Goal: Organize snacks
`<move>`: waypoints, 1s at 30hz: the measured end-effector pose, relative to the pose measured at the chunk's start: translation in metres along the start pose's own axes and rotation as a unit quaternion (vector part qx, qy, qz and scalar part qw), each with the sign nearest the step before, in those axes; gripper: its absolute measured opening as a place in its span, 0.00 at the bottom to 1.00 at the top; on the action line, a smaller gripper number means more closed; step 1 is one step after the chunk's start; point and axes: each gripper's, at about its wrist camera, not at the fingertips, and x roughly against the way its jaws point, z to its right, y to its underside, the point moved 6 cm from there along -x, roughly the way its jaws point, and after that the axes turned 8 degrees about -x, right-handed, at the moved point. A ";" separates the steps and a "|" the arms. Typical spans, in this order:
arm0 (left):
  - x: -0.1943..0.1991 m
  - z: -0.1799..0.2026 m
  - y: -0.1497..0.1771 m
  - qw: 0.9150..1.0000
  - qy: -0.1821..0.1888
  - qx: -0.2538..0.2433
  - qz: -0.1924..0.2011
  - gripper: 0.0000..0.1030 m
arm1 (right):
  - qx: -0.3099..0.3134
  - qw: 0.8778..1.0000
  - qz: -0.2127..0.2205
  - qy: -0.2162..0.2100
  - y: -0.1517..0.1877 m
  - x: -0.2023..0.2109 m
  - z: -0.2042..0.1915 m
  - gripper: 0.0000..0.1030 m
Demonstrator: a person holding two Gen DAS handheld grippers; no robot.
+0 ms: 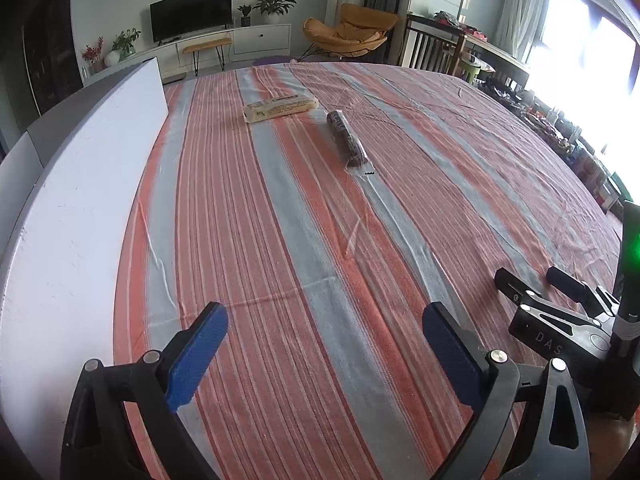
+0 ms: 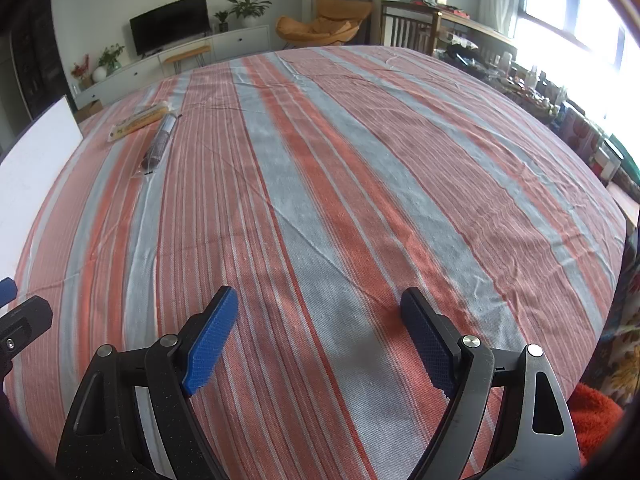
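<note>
Stripes of red and grey run from near to far across the tablecloth (image 1: 304,240) that covers the big table. Behind it is a living room with a black TV (image 1: 191,12), green plants and an orange chair (image 1: 348,32). A white board (image 1: 80,184) stands along the left side of the table.

Two snacks lie on the cloth, far from both grippers, on the far left part of the table. One is a pale yellow packet (image 1: 280,107). It lies flat, and its long side runs left to right in the left wrist view. The other is a dark snack roll (image 1: 346,139) in a clear wrapper. It is long and thin, and it points from near to far, with its far end close to the yellow packet. The two are just beside each other, and I cannot tell if they touch.

The left gripper (image 1: 325,350) hangs low over the near cloth, pointing forward. Its two blue pads are wide apart with only cloth between them. The right gripper (image 2: 320,340) sits just to its right, also pointing forward over the near cloth. Its blue pads are wide apart too, and it holds nothing.
</note>
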 end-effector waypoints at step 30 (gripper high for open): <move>-0.036 -0.012 0.006 0.999 -0.044 -0.015 -0.014 0.98 | 0.000 1.000 0.000 0.000 0.000 -0.001 0.000 0.84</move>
